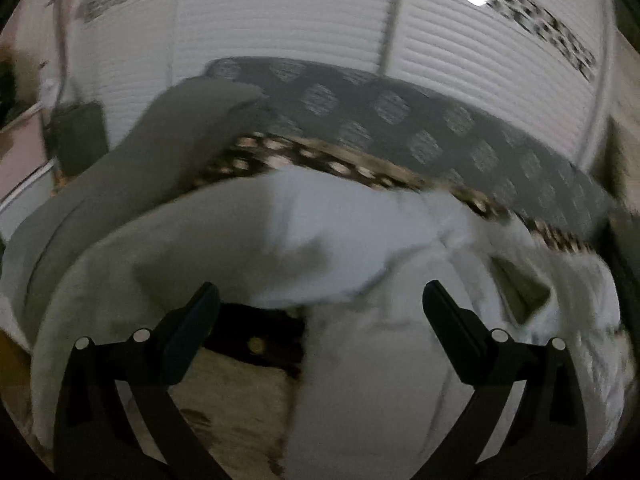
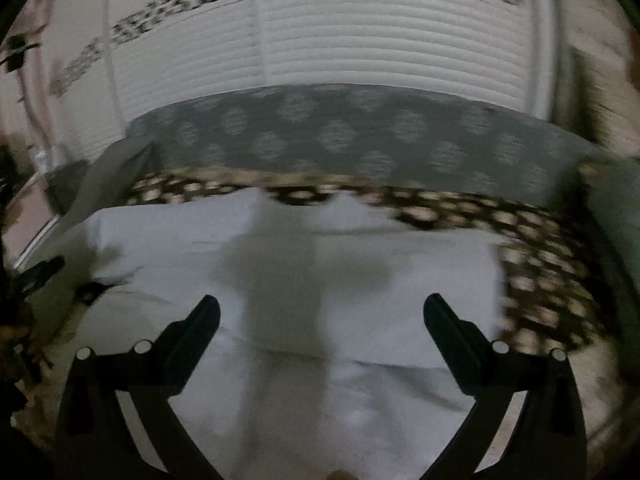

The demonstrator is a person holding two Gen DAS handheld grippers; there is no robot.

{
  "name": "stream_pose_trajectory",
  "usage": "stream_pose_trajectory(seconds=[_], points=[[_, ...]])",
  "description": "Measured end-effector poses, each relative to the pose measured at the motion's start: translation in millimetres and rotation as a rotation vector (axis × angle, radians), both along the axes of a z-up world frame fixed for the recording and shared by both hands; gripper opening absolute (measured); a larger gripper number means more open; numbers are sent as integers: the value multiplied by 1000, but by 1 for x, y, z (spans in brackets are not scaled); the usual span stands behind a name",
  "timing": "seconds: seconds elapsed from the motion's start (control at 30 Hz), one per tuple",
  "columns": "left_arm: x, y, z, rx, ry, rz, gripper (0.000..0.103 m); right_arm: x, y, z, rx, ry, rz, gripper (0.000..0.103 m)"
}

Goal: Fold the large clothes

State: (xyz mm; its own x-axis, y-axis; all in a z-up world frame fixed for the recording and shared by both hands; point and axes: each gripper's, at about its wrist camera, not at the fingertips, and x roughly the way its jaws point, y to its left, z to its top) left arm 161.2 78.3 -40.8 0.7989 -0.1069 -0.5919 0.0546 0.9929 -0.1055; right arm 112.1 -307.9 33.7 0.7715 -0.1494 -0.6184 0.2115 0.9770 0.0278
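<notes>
Both the left gripper (image 1: pixel 320 300) and right gripper (image 2: pixel 320 312) stood spread, holding nothing, above the large white cloth garment (image 2: pixel 304 264) on the bed. In my judgement, the next pinch should take a true edge, as the left-hand portion (image 1: pixel 540 280) lay rumpled.

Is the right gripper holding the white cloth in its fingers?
No, the right gripper has its fingers spread wide open, with the white folded cloth lying flat beyond them, ungripped.

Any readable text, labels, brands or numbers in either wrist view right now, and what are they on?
No readable text in either view.
White folded garment: no label or print visible.
Dark blanket with pale spots: pattern only, blurred.
Grey cushion with pale diamond motifs: pattern only.
White slatted screen: its dark band is blurred pattern, not letters.
</notes>
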Motion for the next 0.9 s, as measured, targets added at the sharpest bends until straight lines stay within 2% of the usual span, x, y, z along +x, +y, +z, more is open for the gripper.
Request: stream_pose_trajectory(seconds=[0.13, 0.23, 0.27, 0.33, 0.43, 0.53, 0.6, 0.73, 0.9], points=[[-11, -33, -7, 71, 13, -75, 100, -47, -66, -7, 15, -66, -170, 102], [-20, -55, -10, 9, 65, -120, 100, -50, -104, -24, 120, -31, -263, 102], [-24, -65, -9, -2, 64, -137, 100, -48, -113, -22, 180, -33, -260, 102], [-33, -87, -8, 34, 37, -156, 100, -51, -117, -8, 206, -84, -225, 102], [-39, -126, -19, 131, 49, -207, 100, -55, -108, 16, 92, -140, -169, 102], [-36, -157, -24, 176, 69, -235, 100, -61, -107, 17, 23, -135, -165, 102], [-28, -173, -23, 173, 79, -236, 100, -63, -118, 12, 56, -120, -173, 102], [-8, -213, -17, 105, 89, -221, 100, -70, -145, 8, 146, -135, -206, 102], [12, -255, -27, 134, 110, -217, 100, -85, -176, 5, 201, -165, -273, 102]])
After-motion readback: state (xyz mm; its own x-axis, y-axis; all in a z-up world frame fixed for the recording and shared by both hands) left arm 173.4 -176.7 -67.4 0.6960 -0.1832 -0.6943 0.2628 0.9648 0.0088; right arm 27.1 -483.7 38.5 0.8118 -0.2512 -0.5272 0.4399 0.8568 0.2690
